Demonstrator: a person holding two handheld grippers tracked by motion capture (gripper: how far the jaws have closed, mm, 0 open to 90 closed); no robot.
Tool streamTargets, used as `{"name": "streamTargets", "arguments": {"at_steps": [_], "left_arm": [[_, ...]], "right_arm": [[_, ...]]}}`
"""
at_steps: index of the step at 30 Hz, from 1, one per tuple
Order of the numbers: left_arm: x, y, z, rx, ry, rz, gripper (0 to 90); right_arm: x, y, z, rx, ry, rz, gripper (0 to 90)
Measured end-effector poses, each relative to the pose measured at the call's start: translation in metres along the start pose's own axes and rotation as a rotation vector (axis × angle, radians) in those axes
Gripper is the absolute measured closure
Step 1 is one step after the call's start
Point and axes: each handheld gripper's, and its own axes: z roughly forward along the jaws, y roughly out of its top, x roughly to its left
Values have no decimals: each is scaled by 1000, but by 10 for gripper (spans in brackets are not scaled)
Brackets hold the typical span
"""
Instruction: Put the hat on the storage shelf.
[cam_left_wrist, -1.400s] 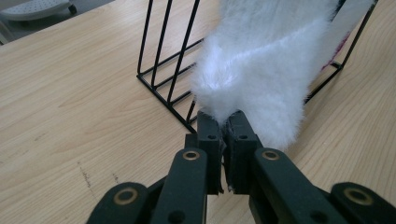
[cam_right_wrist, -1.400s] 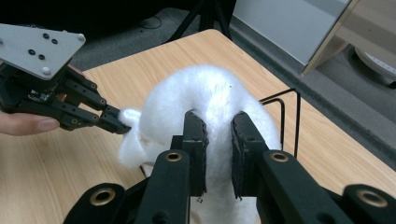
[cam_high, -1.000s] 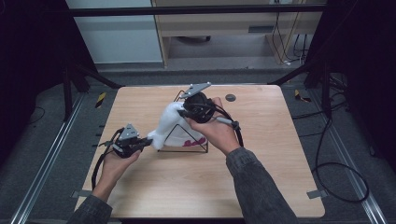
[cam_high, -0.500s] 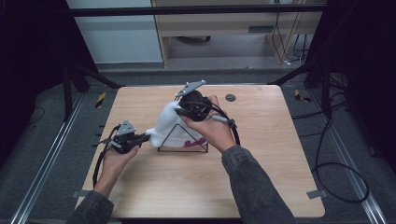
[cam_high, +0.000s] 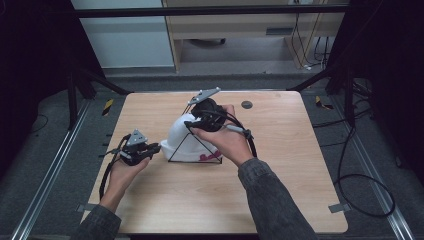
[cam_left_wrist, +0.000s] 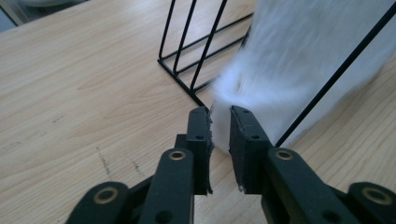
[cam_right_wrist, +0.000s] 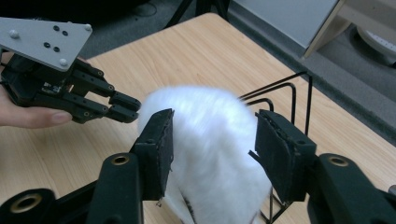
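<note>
A white fluffy hat (cam_high: 186, 137) sits draped over a black wire rack (cam_high: 196, 150) near the middle of the wooden table (cam_high: 280, 190), with the rack's rods running under and through it. The right gripper (cam_right_wrist: 212, 140) hovers over the hat's crown; its jaws have just been opening and now stand apart on either side of the fur. The left gripper (cam_left_wrist: 219, 123) sits at the hat's lower edge, its jaws just parting, a tuft of fur between them.
</note>
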Motion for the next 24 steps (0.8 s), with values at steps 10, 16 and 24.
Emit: {"name": "streamTargets", "arguments": {"at_steps": [10, 16, 24], "left_arm": [[-5, -3, -23, 15, 72, 22, 446], [-10, -13, -25, 47, 74, -20, 119], [-15, -22, -27, 56, 41, -45, 53]], "right_arm": [[3, -7, -17, -46, -48, 16, 207], [-1, -19, -24, -62, -66, 29, 100], [-9, -38, -36, -80, -79, 52, 72]]}}
